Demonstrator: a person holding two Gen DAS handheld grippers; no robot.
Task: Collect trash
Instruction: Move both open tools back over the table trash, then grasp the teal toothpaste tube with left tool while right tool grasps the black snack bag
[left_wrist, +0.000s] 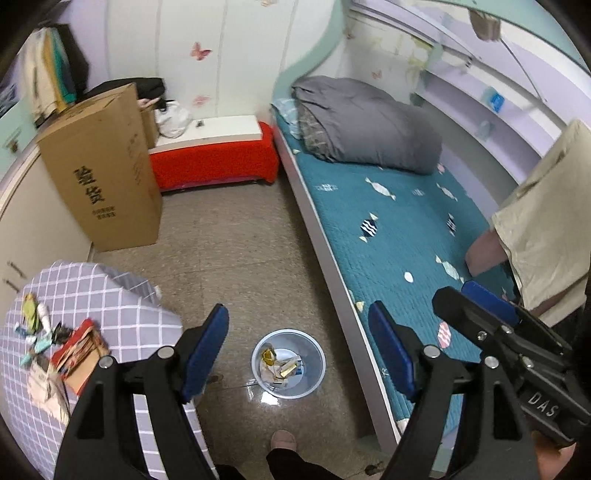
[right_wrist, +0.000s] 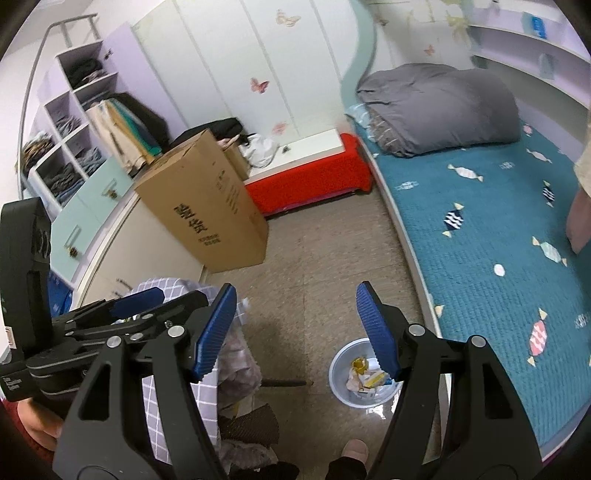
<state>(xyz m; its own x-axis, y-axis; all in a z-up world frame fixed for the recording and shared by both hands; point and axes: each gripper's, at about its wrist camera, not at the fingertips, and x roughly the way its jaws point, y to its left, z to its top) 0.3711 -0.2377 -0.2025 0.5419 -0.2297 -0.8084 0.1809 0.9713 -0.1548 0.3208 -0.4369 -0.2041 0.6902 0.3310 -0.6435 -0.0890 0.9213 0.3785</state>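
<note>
- I read "DAS" in white on the black body of my right gripper (left_wrist: 458, 295), seen from the left wrist camera.
- 1 tall cardboard box (left_wrist: 101, 170) stands on the floor (left_wrist: 240, 251); its side carries 2 large black Chinese characters over smaller print I cannot read.
- 1 pale bin (left_wrist: 288, 363) sits on the floor just beside the bed (left_wrist: 399, 221), holding several scraps of trash (left_wrist: 280, 365), among them a gold wrapper.
- More trash, the red carton (left_wrist: 79, 350) and loose wrappers, lies on the 1 checked table (left_wrist: 92, 295) at the left; too jumbled to count.
- My left gripper (left_wrist: 299, 343) has its 2 blue pads spread wide, nothing between them; the bin shows through the gap.
- My right gripper (right_wrist: 295, 328) also stands apart and empty above the floor.
- 1 grey duvet (left_wrist: 365, 122) is bundled on the bed's teal candy-print cover.
- 1 red bench (left_wrist: 218, 158) sits against the wall with butterfly stickers; I count 3 clearly in the right view.
</note>
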